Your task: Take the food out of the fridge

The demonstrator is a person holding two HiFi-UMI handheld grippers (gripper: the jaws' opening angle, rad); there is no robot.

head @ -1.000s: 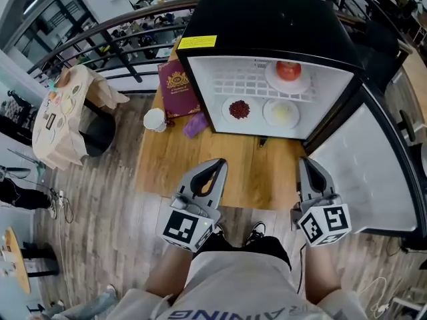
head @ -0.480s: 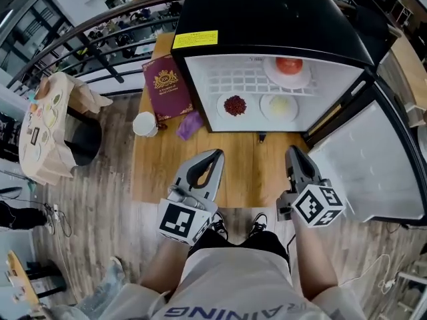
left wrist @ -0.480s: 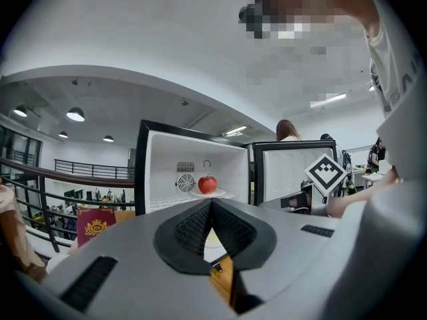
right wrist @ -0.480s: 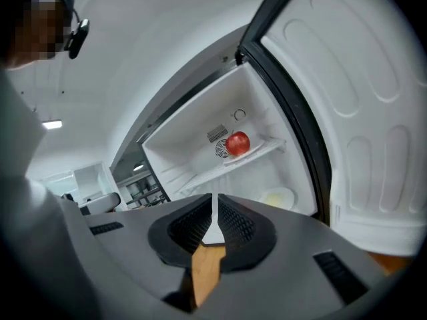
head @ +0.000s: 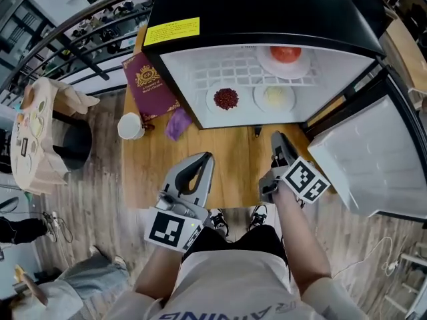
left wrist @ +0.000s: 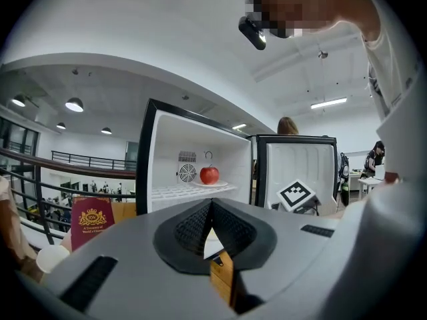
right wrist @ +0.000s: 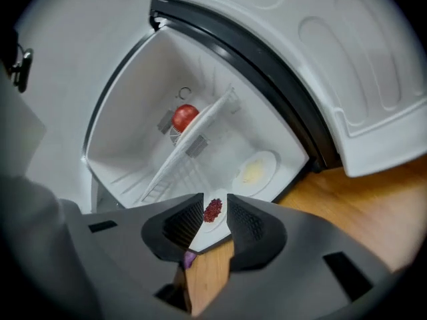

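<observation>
The fridge [head: 267, 12] stands open at the 12 o'clock end of the counter [head: 227, 159]. Its door [head: 373, 159] is swung out toward 4 o'clock, just beside the right claw [head: 277, 137].

**Risks**
- That door is the biggest hazard, as I judge it. An elbow drawn back with a plate could knock it, or it could swing in on the reach.
- The wire shelf [head: 247, 79] comes next. A plate lifted from the floor of the cavity may catch the shelf's front edge and tip.
- The plates are shallow and rimless-looking. A pinch on one edge could tilt a plate, so loose food slides off or the apple [head: 285, 53] rolls.
- The left claw [head: 203, 157] has its jaws pressed together with nothing in them. It would have to open before it could help.
- The right claw's jaws have just been opening. They now stand spread with nothing between them, aimed into the cavity.

**Containers**
- All the food is inside the fridge, and none is out yet.
- On the shelf, at 1 o'clock in the cavity, a white plate [head: 267, 64] carries the apple.
- On the floor below, at 7 o'clock, a small plate [head: 215, 104] holds a heap of dark red berries [head: 225, 99].
- Beside it at 5 o'clock, another plate [head: 288, 103] holds something pale yellow [head: 275, 97], which I cannot identify.
- A paper cup [head: 131, 126] stands on the counter at 9 o'clock, and its contents are not visible.
</observation>
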